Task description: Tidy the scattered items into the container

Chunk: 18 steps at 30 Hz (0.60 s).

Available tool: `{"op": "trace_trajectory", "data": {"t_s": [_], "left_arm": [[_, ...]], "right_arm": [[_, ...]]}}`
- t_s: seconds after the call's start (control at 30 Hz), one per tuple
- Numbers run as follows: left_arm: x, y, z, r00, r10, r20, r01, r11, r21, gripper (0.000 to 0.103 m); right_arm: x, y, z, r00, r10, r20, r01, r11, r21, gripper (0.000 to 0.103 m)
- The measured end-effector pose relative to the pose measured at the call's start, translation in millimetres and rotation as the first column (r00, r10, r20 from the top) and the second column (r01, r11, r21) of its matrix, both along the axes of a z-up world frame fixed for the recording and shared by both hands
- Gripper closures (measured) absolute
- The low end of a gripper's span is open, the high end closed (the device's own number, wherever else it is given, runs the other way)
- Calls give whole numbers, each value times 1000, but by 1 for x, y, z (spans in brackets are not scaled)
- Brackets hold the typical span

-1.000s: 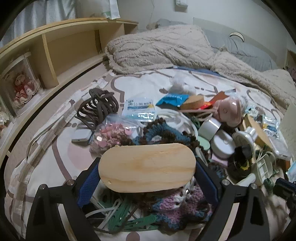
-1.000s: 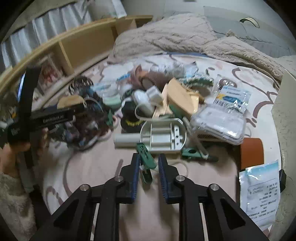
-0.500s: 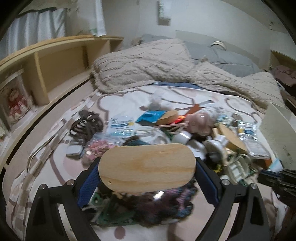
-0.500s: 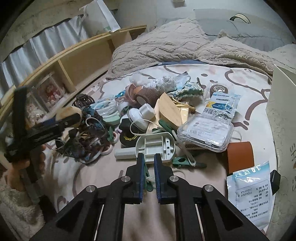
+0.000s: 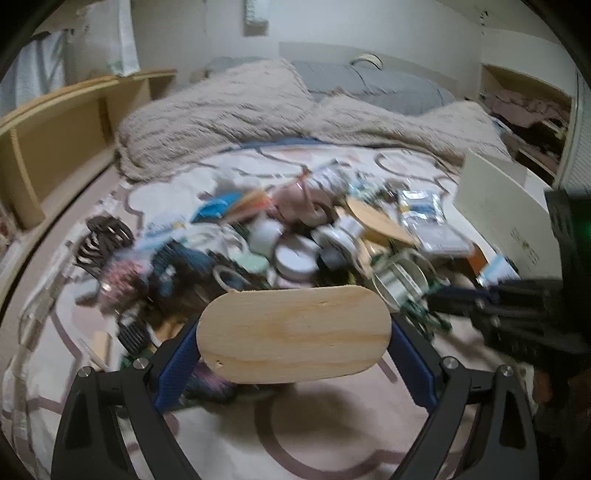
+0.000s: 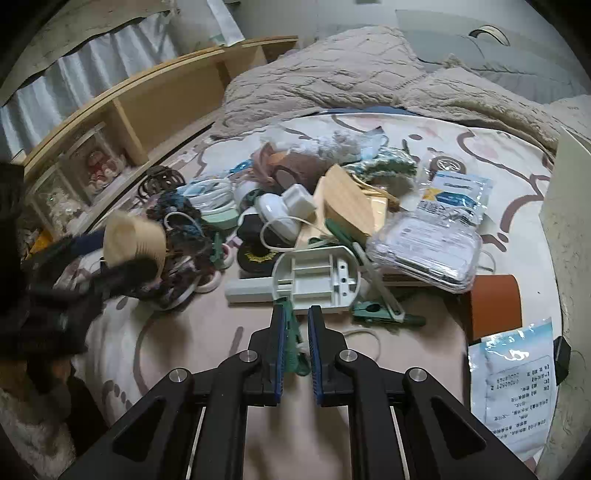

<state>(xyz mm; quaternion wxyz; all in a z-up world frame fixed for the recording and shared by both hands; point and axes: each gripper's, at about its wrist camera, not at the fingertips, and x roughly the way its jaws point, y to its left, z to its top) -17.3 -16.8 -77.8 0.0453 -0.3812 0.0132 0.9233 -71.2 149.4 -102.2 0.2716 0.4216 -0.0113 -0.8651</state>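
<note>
A bed (image 6: 207,332) with a pale sheet patterned in mauve curves fills the room. A beige knitted blanket (image 6: 332,74) lies bunched at its far end, with grey pillows (image 5: 369,85) behind it against a plain white wall (image 5: 369,29). A curved wooden shelf (image 6: 166,96) runs along the left side, under a pale curtain (image 6: 92,74). Another wooden shelf unit (image 5: 524,103) stands at the far right. The light is dim and cool.

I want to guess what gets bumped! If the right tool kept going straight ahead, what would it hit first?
Probably the pale green plastic tray lying just past the right tool, which is shut on a green clip. Depth is hard to judge.
</note>
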Motion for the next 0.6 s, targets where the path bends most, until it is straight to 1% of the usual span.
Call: {"op": "trace_trajectory", "data": {"t_s": [0.1,0.2,0.23,0.27,0.3,0.33,0.4,0.47,0.6], "left_arm": [[1,9,-10,999,-34,40,34,999,0,8],[0,18,-18,995,-65,71,66,998,-20,8],[0,21,-21,994,-75,83,78,997,-27,8],[0,23,-23,992,-83,93,86,996,-30,8],[0,25,-25,991,-90,103,93,995,-31,8],[1,26,-27,989,-98,115,102,994,-30,8],[1,28,-30,986,-106,131,110,994,-24,8],[0,29,-32,984,-108,142,112,993,-23,8],[-1,28,-38,982,-94,162,102,994,-39,8]], "right_arm": [[-2,3,0,1000,-31,-6,31,999,14,91],[-4,4,1,999,-47,-13,48,999,27,91],[-4,5,2,998,-52,-20,52,998,30,88],[-4,6,3,998,-58,-27,59,998,33,78],[-3,7,5,997,-68,-37,69,997,37,45],[-2,8,6,996,-78,-48,79,996,39,21],[0,8,10,994,-77,-76,81,996,45,20],[0,6,11,995,-62,-78,66,997,49,20],[0,0,6,999,-26,-40,29,997,68,20]]}}
